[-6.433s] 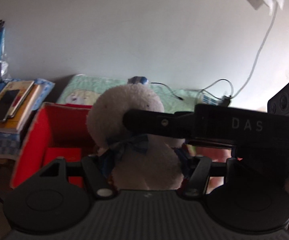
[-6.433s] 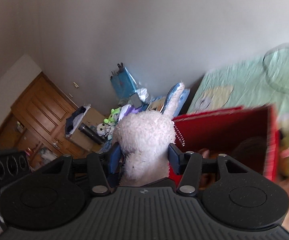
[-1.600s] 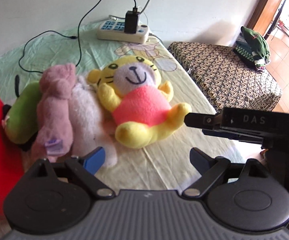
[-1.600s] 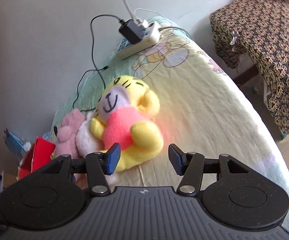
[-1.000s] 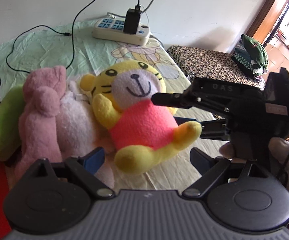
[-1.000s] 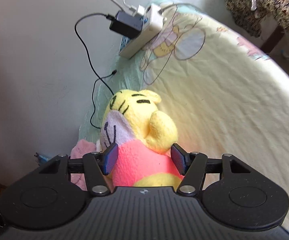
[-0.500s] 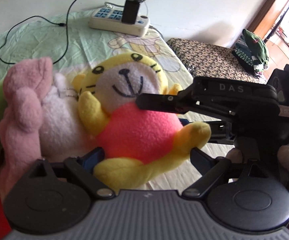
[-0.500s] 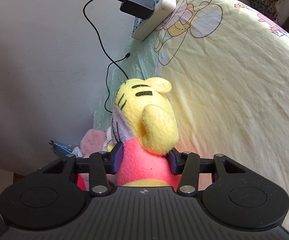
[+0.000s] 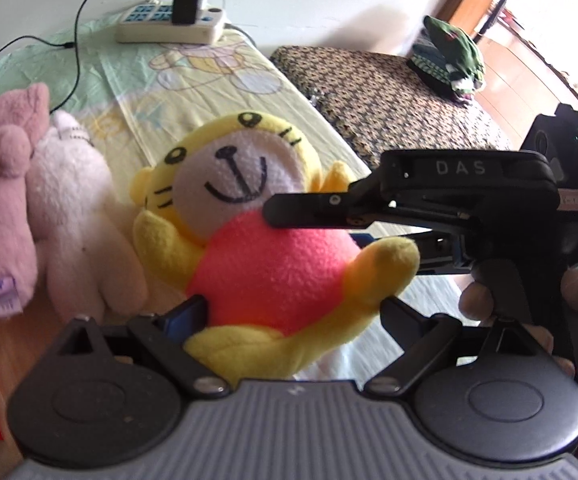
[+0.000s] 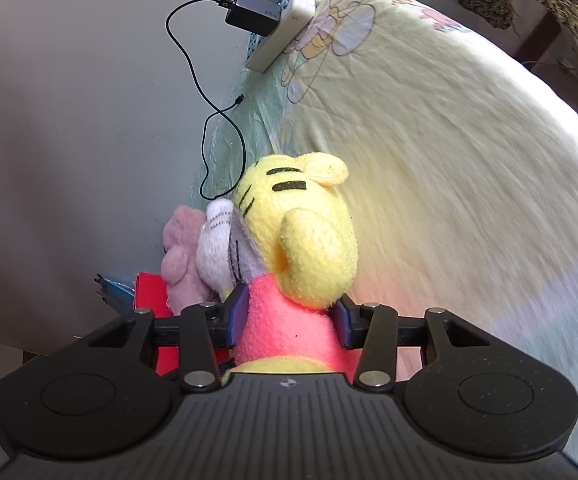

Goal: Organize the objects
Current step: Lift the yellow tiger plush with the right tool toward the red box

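Observation:
A yellow tiger plush in a pink shirt [image 9: 273, 264] is held over the pale bed sheet [image 9: 225, 76]. My right gripper [image 10: 289, 314] is shut on its pink torso [image 10: 285, 328], with both blue pads pressed into the fabric. In the left wrist view the right gripper [image 9: 313, 226] comes in from the right in a person's hand. My left gripper [image 9: 289, 308] stands open and wide; the tiger's lower body and a yellow leg lie between its fingers without being squeezed.
A pink plush [image 9: 5, 184] and a white plush [image 9: 73, 208] lie left of the tiger. A red box [image 10: 153, 292] is beyond them. A power strip with a charger [image 9: 169, 28] and cable sits at the wall. A patterned cover [image 9: 389, 96] with green clothes [image 9: 449, 56] is to the right.
My right gripper closed its jaws on the tiger's torso and carried it away from the other plush toys. My left gripper came nearer, so the tiger's lower body now sits between its fingers.

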A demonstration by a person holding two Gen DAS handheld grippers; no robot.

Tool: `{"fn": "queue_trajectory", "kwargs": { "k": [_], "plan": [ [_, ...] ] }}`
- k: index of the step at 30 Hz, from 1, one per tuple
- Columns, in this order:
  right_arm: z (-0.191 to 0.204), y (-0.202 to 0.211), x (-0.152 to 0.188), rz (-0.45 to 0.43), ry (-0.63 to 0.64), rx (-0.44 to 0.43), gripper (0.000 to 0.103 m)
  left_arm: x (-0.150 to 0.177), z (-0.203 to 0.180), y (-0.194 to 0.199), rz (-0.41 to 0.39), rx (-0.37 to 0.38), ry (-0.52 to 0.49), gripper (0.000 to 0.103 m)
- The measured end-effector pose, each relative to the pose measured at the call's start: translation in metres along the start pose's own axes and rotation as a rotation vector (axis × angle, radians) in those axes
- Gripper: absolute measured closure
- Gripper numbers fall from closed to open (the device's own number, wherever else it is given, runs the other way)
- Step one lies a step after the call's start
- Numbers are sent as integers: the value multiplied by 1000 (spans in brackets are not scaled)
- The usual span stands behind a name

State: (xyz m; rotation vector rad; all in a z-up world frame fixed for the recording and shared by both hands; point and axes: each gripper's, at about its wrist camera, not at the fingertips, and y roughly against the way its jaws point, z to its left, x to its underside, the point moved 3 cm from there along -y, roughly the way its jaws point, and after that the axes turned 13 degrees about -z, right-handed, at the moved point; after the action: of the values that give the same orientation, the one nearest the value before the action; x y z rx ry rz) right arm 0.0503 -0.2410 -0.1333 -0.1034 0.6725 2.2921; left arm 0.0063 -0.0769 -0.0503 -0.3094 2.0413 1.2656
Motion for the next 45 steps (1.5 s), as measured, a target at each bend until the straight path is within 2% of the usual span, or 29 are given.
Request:
{"fn": "queue_trajectory", "kwargs": {
  "k": [4, 9, 19, 26, 31, 34, 39, 45],
  "plan": [
    [1, 16, 11, -12, -9, -11, 57, 7, -15, 17, -20, 3, -70, 11],
    [16, 25, 16, -43, -20, -69, 57, 4, -26, 45, -100, -31, -148, 11],
    [83, 20, 29, -75, 62, -223, 57, -14, -5, 122, -296, -84, -115, 11],
    [142, -12, 65, -58, 122, -282, 57, -21, 47, 178, -408, -115, -96, 11],
    [184, -49, 105, -24, 183, -302, 58, -21, 96, 210, -450, -136, -77, 11],
    [207, -71, 128, -36, 220, -306, 59, -20, 122, 223, -464, -172, -89, 11],
    [224, -105, 149, -71, 229, -275, 61, -21, 172, 230, -456, -173, -54, 11],
    [241, -126, 164, -150, 353, -193, 67, -17, 222, 220, -395, -148, 25, 12]
  ]
}}
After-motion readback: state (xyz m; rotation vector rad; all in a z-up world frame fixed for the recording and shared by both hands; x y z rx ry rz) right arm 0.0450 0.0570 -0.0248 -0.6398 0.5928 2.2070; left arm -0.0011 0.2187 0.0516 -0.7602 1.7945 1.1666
